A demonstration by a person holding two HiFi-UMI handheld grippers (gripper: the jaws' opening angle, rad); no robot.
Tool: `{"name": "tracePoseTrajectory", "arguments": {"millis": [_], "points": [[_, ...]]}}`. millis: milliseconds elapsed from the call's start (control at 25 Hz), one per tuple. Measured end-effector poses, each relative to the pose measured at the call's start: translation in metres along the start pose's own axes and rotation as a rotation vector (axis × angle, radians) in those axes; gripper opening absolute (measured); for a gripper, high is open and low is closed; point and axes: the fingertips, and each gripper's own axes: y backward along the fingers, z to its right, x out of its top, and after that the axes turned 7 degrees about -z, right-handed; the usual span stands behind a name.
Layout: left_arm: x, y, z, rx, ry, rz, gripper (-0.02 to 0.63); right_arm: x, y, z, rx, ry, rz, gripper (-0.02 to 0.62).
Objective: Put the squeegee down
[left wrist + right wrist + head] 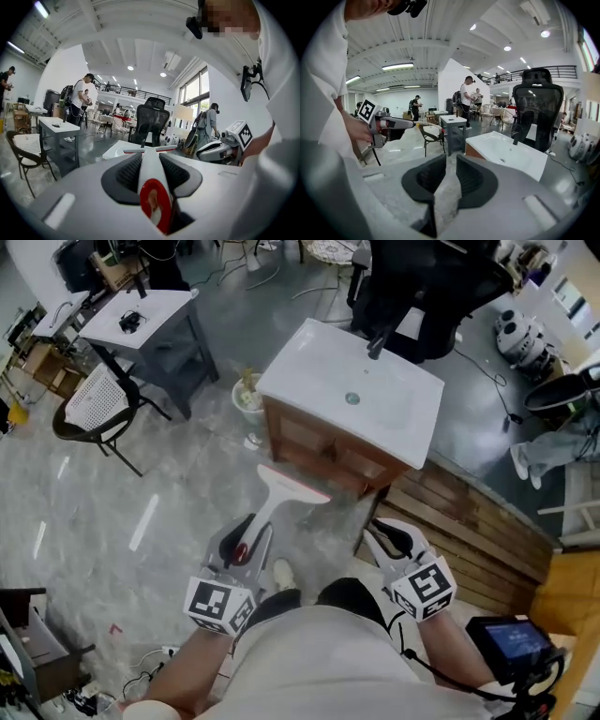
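Observation:
A white squeegee [274, 505] with a red-edged blade and a red handle end is held level over the floor, blade toward the white sink cabinet [309, 362]. My left gripper [246, 538] is shut on its handle. In the left gripper view the handle [151, 180] runs out between the dark pads, with the blade far ahead. My right gripper [389, 538] hangs to the right of it with nothing between its pads. In the right gripper view [451, 176] a narrow gap between the pads shows the floor. The left gripper [396, 124] appears at that view's left.
The sink cabinet has a black faucet [377, 345], and a black office chair [422, 287] stands behind it. A grey table [150, 320] and a wicker chair [94, 404] stand at the left. Wooden planks [469, 521] lie at the right. Other people stand far off.

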Motion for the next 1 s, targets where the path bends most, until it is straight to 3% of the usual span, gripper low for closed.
{"name": "tracePoseTrajectory", "arguments": {"millis": [240, 760, 1000], "points": [[0.012, -0.051, -0.037, -0.002, 0.023, 0.002, 0.121, 0.009, -0.023, 0.028, -0.032, -0.036, -0.027, 0.057], [0.066, -0.215, -0.085, 0.058, -0.012, -0.042, 0.121, 0.055, -0.081, 0.189, -0.049, -0.046, 0.018, 0.057], [0.076, -0.294, -0.107, 0.089, -0.019, -0.057, 0.121, 0.049, -0.09, 0.245, -0.059, -0.04, -0.011, 0.057]]}}
